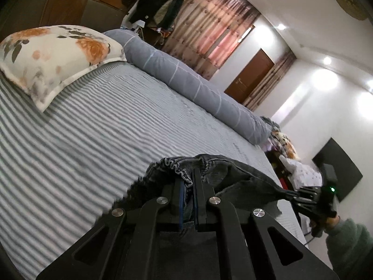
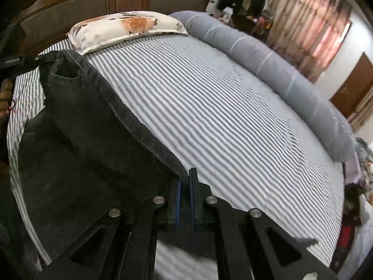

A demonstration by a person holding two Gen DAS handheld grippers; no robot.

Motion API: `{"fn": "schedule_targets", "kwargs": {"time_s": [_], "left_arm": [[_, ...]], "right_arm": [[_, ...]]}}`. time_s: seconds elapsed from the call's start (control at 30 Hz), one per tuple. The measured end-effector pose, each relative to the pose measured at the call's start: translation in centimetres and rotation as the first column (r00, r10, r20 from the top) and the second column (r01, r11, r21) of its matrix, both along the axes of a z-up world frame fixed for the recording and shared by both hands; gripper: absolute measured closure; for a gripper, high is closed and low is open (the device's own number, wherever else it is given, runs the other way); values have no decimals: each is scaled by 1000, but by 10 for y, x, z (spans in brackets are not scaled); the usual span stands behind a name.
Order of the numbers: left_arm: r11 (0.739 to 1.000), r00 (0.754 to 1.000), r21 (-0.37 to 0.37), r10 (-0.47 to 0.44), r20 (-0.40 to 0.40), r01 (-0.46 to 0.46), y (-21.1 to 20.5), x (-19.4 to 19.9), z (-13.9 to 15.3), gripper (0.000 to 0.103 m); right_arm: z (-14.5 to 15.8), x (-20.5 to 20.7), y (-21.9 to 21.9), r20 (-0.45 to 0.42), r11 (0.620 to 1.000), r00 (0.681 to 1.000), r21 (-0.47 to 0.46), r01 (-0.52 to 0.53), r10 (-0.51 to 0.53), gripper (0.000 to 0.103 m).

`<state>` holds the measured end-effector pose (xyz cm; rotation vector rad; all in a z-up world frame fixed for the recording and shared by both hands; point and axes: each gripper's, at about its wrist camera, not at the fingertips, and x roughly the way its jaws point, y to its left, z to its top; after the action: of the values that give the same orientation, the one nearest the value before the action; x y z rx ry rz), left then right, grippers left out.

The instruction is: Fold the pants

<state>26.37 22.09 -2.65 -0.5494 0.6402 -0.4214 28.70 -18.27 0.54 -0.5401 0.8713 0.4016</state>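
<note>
Striped bedsheet under dark pants

The left wrist view looks forward along its own fingers from low and close over the bed. It is rolled, so the bed slants, and it faces across the bed toward the curtain and door beyond it. The right wrist view sits higher above the bed, tipped more steeply down along its fingers, facing the headboard behind the bed. Both views share the bed's striped sheet, the floral pillow at its head, the grey bolster along its far side, and the curtain.
</note>
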Motion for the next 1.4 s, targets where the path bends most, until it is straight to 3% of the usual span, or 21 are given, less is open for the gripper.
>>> {"fn": "schedule_targets", "kwargs": {"time_s": [0.1,0.27,0.37,0.53,0.67,0.8,0.87,0.9,1.03,1.2,1.3,1.4], "left_arm": [[1000,1000,20,-18,-12,18,-3,-31,-1,97],[998,997,40,-43,-64,46,-7,-80,-21,96],[997,991,49,-46,-129,52,-9,-107,-47,96],[988,966,134,-37,-254,73,-19,-138,-87,93],[980,954,187,-8,-301,67,-22,-151,-100,88],[987,949,160,27,-314,25,-17,-161,-91,77],[993,946,119,33,-322,5,-13,-170,-88,68],[995,945,99,32,-326,1,-12,-172,-87,63],[999,938,-39,-12,-347,-2,-12,-183,-87,58],[982,923,-190,-63,-379,-12,-21,-186,-100,57],[954,915,-293,-66,-397,-58,-21,-177,-107,57],[938,909,-333,-49,-413,-101,-19,-165,-111,57]], "right_arm": [[-6,-55,2,11,1000,1000,13,23,-23,99],[-49,-112,-11,-51,993,994,69,96,-92,99],[-87,-143,-8,-86,993,991,40,111,-107,99],[-141,-163,-2,-104,993,987,-32,117,-120,99],[-157,-160,0,-118,988,981,-31,149,-152,96],[-154,-163,-1,-105,981,976,-12,193,-193,87],[-149,-169,-5,-95,976,972,2,218,-216,65],[-145,-173,-6,-87,974,971,19,224,-222,62],[-133,-201,-15,-79,959,964,105,262,-255,56],[-129,-223,-42,-220,869,921,319,379,-320,52],[-133,-220,-61,-342,751,875,459,474,-343,52],[-141,-216,-78,-436,616,820,545,568,-371,52]]}}
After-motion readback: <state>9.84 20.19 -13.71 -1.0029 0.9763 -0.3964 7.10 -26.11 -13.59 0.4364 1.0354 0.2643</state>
